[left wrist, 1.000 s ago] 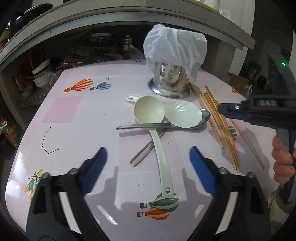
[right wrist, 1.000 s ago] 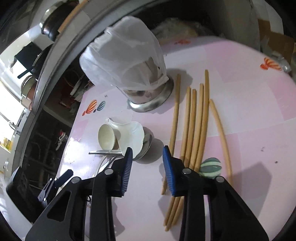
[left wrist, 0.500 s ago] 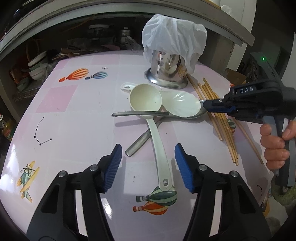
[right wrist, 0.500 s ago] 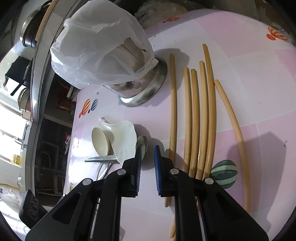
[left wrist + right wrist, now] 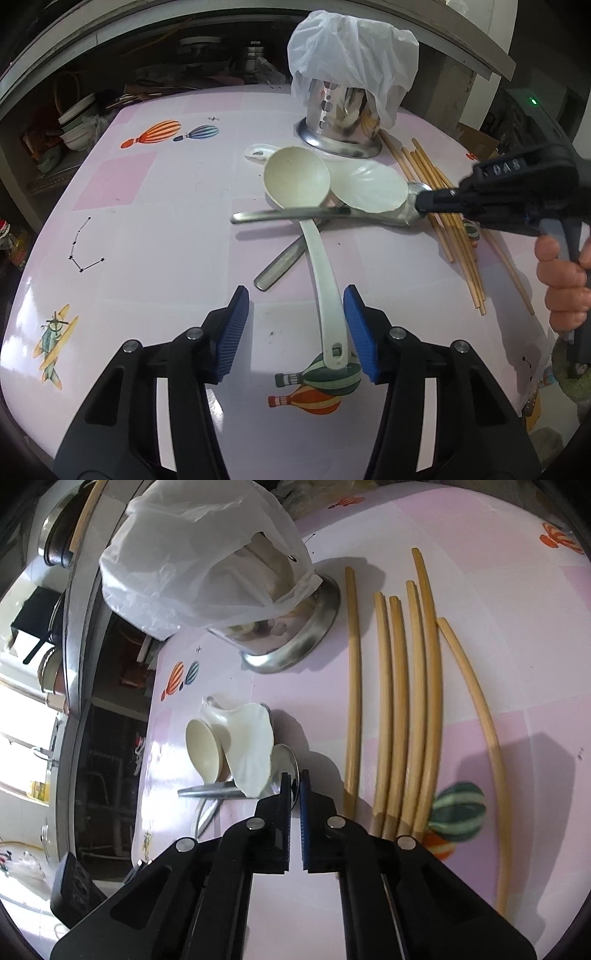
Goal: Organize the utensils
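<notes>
1. At mid-table, lying in a crossed heap just in front of the holder (image 5: 338, 122): a metal spoon (image 5: 400, 214), a cream ladle (image 5: 297, 177), a white scalloped spoon (image 5: 371, 188) and a second metal handle (image 5: 282, 264).
2. Pinching the rim of the metal spoon's bowl (image 5: 286, 766) with the right gripper (image 5: 294, 775), blue pads drawn nearly together with only a thin slit between them.
3. Stretching leftward from that bowl, the spoon's handle crossing over the ladle's stem and looking blurred in the left view.
4. Resting partly on the metal spoon's bowl: the scalloped spoon (image 5: 251, 746), with the ladle's cup (image 5: 205, 749) touching it on the far side.
5. Running toward the left gripper (image 5: 295, 328): the ladle's long white handle, its holed end lying just inside the right-hand pad (image 5: 356, 332).
6. Hovering low over the table (image 5: 147, 240) with the left gripper's jaws standing wide apart and gripping nothing.
7. Lying beside the heap on the right: a loose row of chopsticks (image 5: 397, 709), near the right gripper but not touching it.
8. Standing behind everything: the steel holder (image 5: 295, 642), tilted-looking in the right view, capped with a white plastic bag (image 5: 352, 59).
9. Showing on the pink tabletop: printed balloons (image 5: 321, 384) just under the ladle's end.
</notes>
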`<state>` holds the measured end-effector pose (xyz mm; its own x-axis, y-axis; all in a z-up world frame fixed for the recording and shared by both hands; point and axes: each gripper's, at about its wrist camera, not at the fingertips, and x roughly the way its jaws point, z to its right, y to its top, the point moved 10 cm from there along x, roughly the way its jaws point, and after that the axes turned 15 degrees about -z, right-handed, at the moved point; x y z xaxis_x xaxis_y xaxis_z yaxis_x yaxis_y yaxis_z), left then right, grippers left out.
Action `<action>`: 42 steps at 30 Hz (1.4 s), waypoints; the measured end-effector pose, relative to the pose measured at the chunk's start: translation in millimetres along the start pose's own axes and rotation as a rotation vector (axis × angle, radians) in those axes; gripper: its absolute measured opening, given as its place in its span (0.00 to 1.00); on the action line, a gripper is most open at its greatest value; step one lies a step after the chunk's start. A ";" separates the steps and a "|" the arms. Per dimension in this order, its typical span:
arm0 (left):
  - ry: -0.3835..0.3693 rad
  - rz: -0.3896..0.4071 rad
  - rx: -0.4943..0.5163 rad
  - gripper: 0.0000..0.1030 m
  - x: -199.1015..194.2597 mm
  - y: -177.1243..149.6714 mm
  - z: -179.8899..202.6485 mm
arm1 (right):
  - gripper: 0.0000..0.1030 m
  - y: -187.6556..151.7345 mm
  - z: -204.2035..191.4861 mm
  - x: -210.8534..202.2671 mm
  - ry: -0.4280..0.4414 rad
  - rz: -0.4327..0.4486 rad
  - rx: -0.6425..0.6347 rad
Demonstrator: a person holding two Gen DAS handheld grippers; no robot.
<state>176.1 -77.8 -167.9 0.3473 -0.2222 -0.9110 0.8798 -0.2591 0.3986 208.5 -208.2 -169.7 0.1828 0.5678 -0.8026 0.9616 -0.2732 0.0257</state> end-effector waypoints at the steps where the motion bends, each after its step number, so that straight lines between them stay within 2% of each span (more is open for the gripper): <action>1: 0.001 0.004 -0.001 0.49 -2.2 0.0 -0.5 | 0.04 -2.8 0.7 -1.3 0.001 -0.002 -0.003; 11: -0.010 0.075 0.007 0.49 -34.4 8.3 0.6 | 0.04 -25.4 10.0 -24.1 -0.040 0.024 -0.056; 18: -0.006 0.058 0.020 0.49 -30.9 21.7 1.9 | 0.04 -38.8 20.7 -46.4 -0.075 0.064 -0.104; 21: -0.023 0.038 0.020 0.49 -22.3 37.0 -3.2 | 0.04 -42.3 24.6 -49.2 -0.082 0.068 -0.115; 25: -0.084 -0.015 0.027 0.49 -6.7 66.5 -11.9 | 0.04 -42.5 30.9 -53.9 -0.083 0.071 -0.121; 27: -0.114 -0.041 0.050 0.41 2.1 79.4 -12.1 | 0.04 -39.6 33.1 -55.9 -0.083 0.071 -0.124; 30: -0.145 -0.107 0.100 0.40 17.5 90.7 -8.7 | 0.04 -37.1 32.1 -54.9 -0.086 0.070 -0.125; 33: -0.144 -0.138 0.138 0.39 26.5 99.0 -6.8 | 0.04 -35.0 33.4 -55.7 -0.118 0.073 -0.136; 39: -0.135 -0.180 0.188 0.39 38.8 109.5 -5.5 | 0.04 -32.0 35.4 -55.1 -0.121 0.070 -0.141; 42: -0.159 -0.222 0.200 0.39 47.2 108.4 -3.5 | 0.04 -31.1 35.7 -54.9 -0.120 0.071 -0.139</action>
<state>289.1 -113.0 -168.0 0.0851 -0.2794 -0.9564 0.8419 -0.4932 0.2190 161.3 -258.6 -147.7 0.2332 0.4519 -0.8611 0.9678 -0.1945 0.1599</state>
